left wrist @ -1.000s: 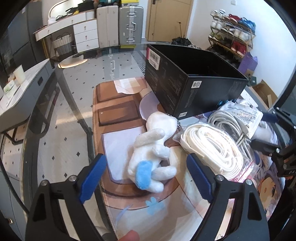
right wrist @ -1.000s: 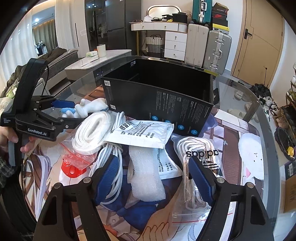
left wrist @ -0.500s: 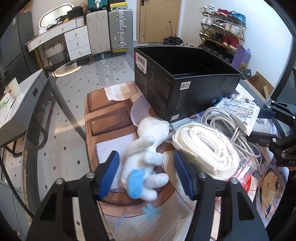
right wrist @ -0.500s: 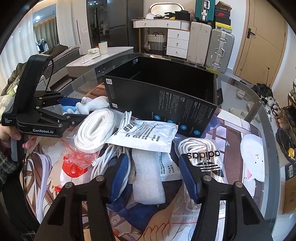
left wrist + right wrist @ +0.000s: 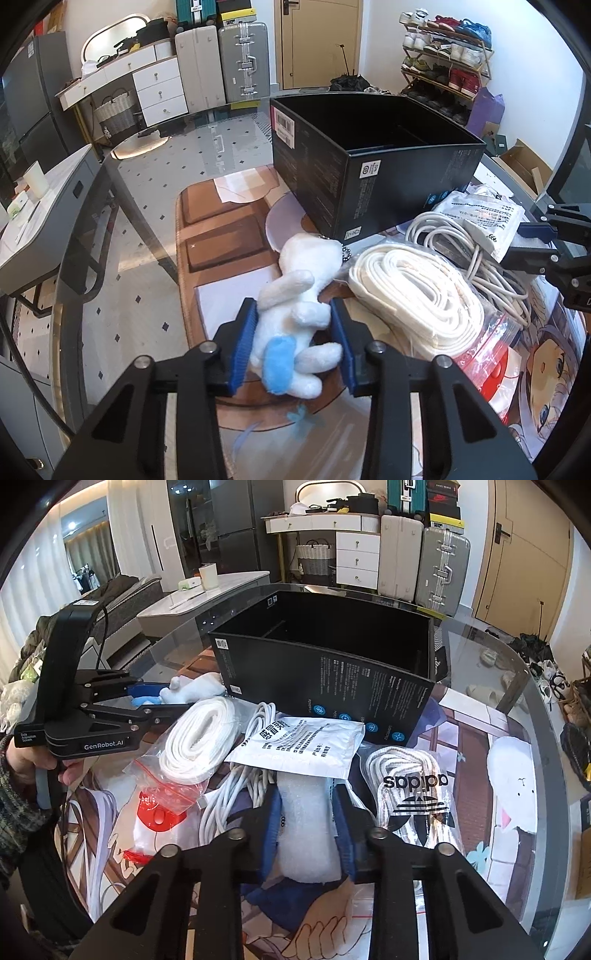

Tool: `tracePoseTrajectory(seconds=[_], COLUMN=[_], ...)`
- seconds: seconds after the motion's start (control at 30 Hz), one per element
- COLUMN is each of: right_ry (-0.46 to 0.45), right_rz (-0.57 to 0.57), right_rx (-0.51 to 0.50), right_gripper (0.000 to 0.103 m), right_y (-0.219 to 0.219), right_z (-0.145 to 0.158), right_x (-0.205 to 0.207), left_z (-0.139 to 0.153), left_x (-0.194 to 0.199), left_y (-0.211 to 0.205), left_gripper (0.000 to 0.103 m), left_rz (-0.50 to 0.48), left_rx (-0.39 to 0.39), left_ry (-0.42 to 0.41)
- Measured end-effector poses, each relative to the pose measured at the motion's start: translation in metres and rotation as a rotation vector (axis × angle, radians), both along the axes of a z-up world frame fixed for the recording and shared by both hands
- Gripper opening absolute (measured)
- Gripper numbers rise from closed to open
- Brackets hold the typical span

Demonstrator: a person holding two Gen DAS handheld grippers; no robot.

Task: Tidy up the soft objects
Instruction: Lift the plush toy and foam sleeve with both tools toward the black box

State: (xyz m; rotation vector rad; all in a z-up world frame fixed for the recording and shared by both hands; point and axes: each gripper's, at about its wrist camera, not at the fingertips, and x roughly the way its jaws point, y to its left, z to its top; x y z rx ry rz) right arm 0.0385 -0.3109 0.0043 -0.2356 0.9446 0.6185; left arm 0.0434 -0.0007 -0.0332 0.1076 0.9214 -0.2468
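A white plush toy (image 5: 295, 325) with a blue patch lies on its side between the left gripper's (image 5: 293, 345) blue pads, its head pointing away toward the black box (image 5: 369, 192) ahead. A white foam wrap roll (image 5: 308, 830) lies lengthwise between the right gripper's (image 5: 306, 830) pads, its far end tucked under a white printed pouch (image 5: 299, 747). Bagged white strap coils (image 5: 417, 295) sit just right of the toy.
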Motion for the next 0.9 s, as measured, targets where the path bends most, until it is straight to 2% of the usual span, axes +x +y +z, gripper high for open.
tracePoseTrajectory(seconds=[0.4,0.9], right_ry=[0.016,0.066], right_rz=[-0.008,-0.015], right_rx=[-0.021,0.031], right_gripper=[0.024,0.024], right_y=[0.003,-0.02], right_z=[-0.001,0.014], right_x=[0.0,-0.01], left_z=[0.001,0.01], left_x=[-0.002,-0.016], left_y=[-0.006,-0.01], left_gripper=[0.033,0.032], left_rz=[0.001,0.014], left_rx=[0.023,0.04], left_ry=[-0.013,0.026])
